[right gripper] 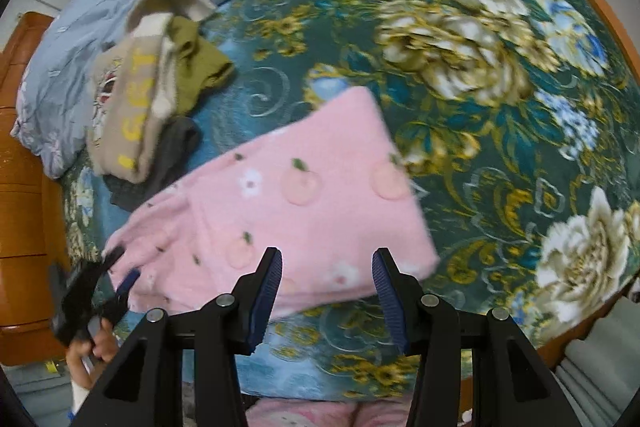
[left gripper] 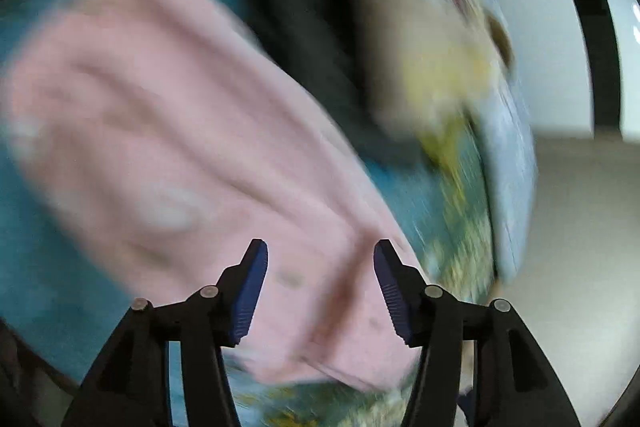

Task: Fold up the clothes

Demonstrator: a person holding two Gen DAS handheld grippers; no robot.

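Both tongs released: my right gripper (right gripper: 326, 297) hangs over the pink garment's (right gripper: 280, 211) lower edge; left gripper (right gripper: 120, 287) sits lower left at its corner. Garment's length runs diagonally toward upper right across the bed (right gripper: 500, 147).

Pink garment (left gripper: 192, 163) and clothes pile (left gripper: 400, 39) motion-smeared in left wrist view.

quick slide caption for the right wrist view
Open right gripper above a folded pink garment on a floral bedspread, unfolded clothes piled behind.
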